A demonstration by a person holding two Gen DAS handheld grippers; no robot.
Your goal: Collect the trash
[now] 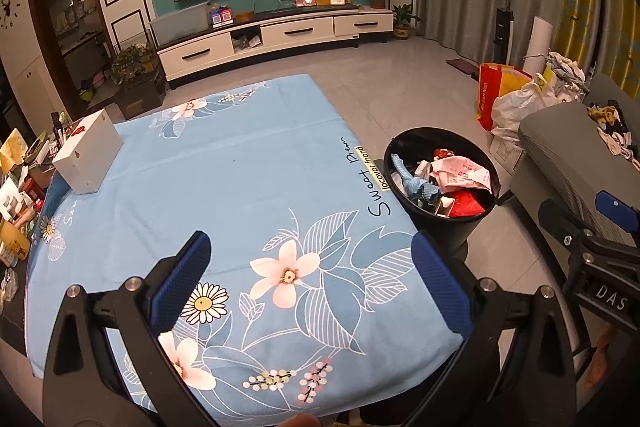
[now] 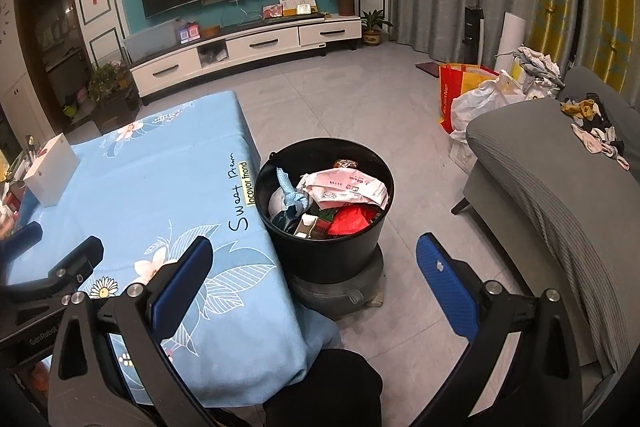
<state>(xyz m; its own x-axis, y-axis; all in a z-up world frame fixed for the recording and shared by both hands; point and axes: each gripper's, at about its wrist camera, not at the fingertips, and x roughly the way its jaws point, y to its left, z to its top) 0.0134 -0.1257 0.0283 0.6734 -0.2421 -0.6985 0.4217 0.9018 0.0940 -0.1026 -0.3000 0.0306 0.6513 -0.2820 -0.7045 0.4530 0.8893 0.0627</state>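
Blue-padded fingers of the left tool (image 1: 310,283) stand wide apart over the near end of the table (image 1: 240,163), nothing between them. Table carries a light-blue flowered cloth (image 1: 224,195) printed with script along its right edge; surface bare apart from a white box (image 1: 89,157) at the far left corner.

Right tool (image 2: 316,281) likewise spread open and empty, hanging above the grey tiled floor (image 2: 360,107) just right of the table's corner. Its left finger overlaps the cloth in the right wrist view, its right finger is over floor.

Black bin (image 2: 325,203) stands against the table's right edge, resting on a low grey round base (image 2: 340,293). Trash sits inside the bin: pink-and-white printed wrapper (image 2: 348,189) on top, red packet (image 2: 352,219) below it, knotted blue cloth piece (image 2: 294,197) at the left side, some small dark scraps underneath.

Grey sofa (image 2: 560,195) to the right of the bin, well apart. White plastic bag (image 2: 480,99) and red-and-yellow shopping bag (image 2: 452,87) on the floor behind the sofa's end.
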